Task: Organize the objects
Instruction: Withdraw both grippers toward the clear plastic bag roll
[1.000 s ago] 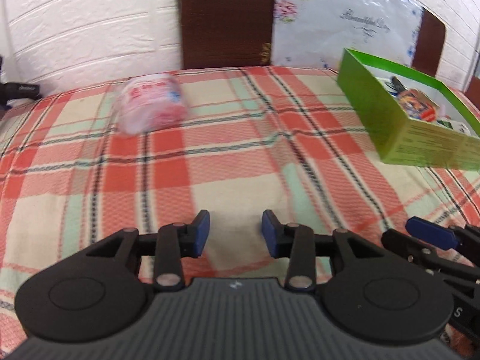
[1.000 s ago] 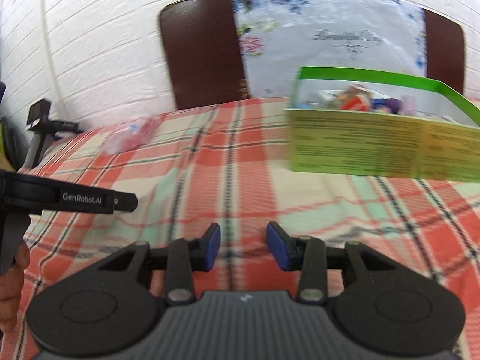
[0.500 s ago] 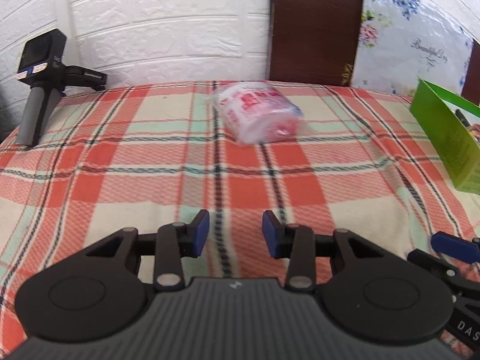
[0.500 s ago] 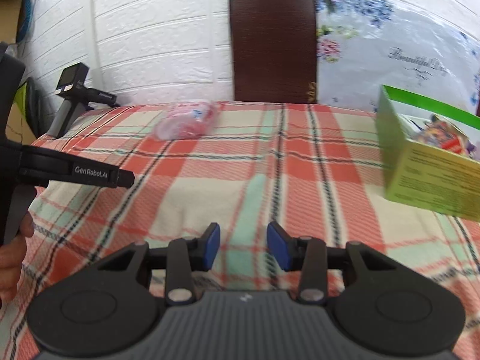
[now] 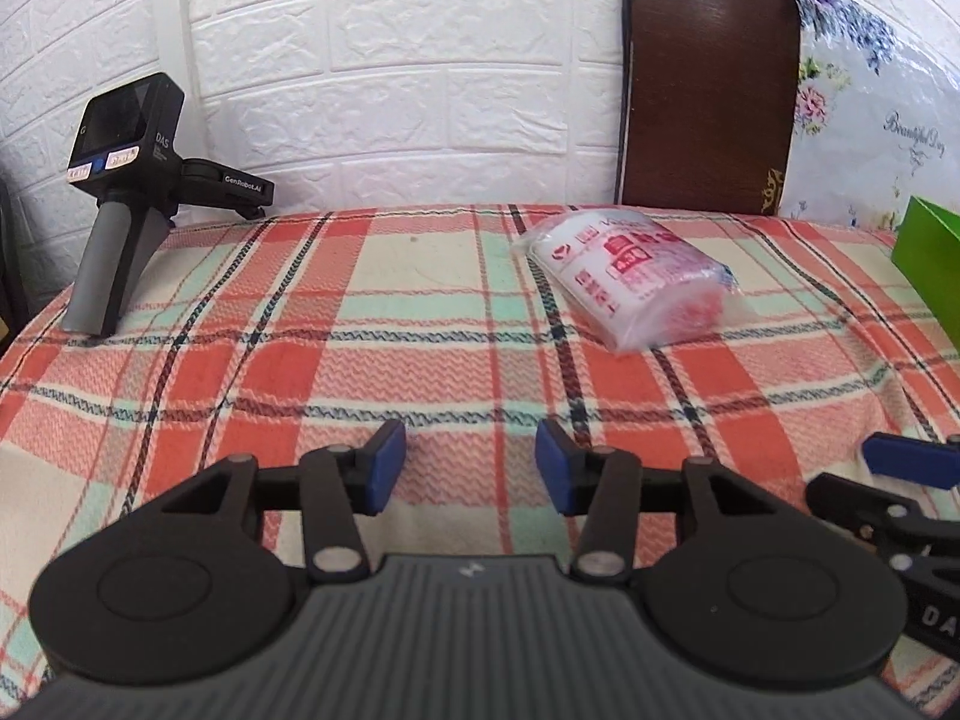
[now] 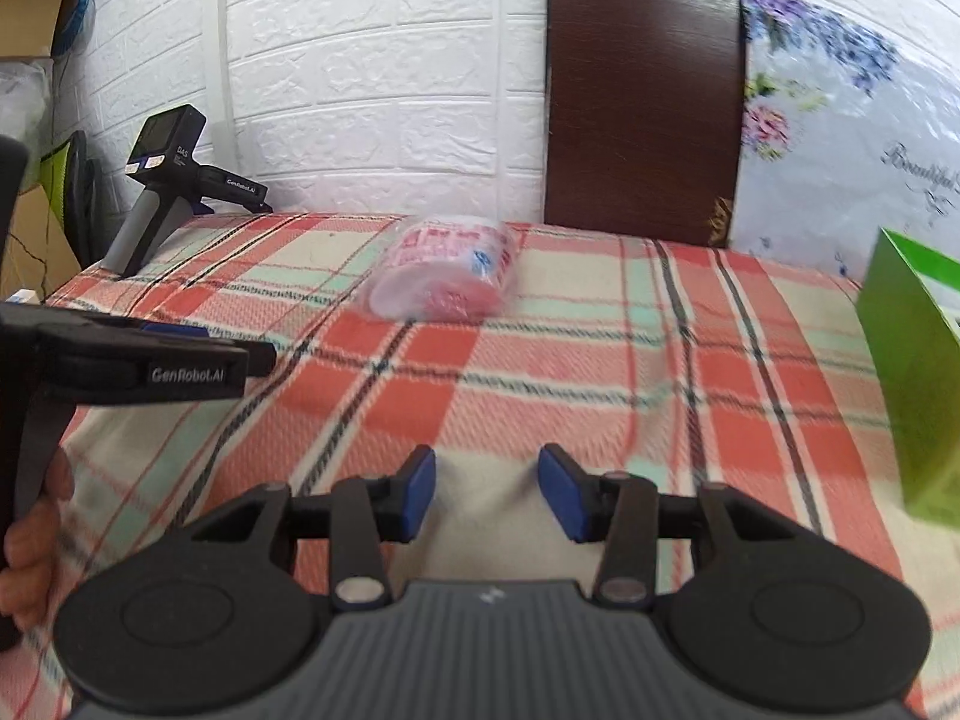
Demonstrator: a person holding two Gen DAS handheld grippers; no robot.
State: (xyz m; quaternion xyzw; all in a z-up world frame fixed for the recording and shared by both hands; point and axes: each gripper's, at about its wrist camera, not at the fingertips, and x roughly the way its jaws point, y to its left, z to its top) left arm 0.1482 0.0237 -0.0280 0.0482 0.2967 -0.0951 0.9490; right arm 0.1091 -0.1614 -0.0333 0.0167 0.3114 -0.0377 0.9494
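Note:
A clear plastic pack with red print (image 5: 627,278) lies on its side on the plaid cloth, ahead and slightly right of my left gripper (image 5: 470,465). It also shows in the right wrist view (image 6: 447,278), ahead and left of my right gripper (image 6: 486,489). Both grippers are open and empty, low over the cloth. A green box (image 6: 906,372) stands at the right edge; its corner shows in the left wrist view (image 5: 930,264). My right gripper's blue fingertip (image 5: 909,467) shows at the left wrist view's right edge.
A spare handheld gripper unit (image 5: 123,192) stands at the bed's far left corner, also in the right wrist view (image 6: 168,180). A brown headboard (image 5: 708,78) and a floral pillow (image 6: 852,138) stand against the white brick wall behind. My left hand's device (image 6: 138,369) crosses the right wrist view.
Both views have swung left: the green box slid to the right edge, the plastic pack moved toward centre and closer, and the spare gripper unit came into view. Both grippers stayed open.

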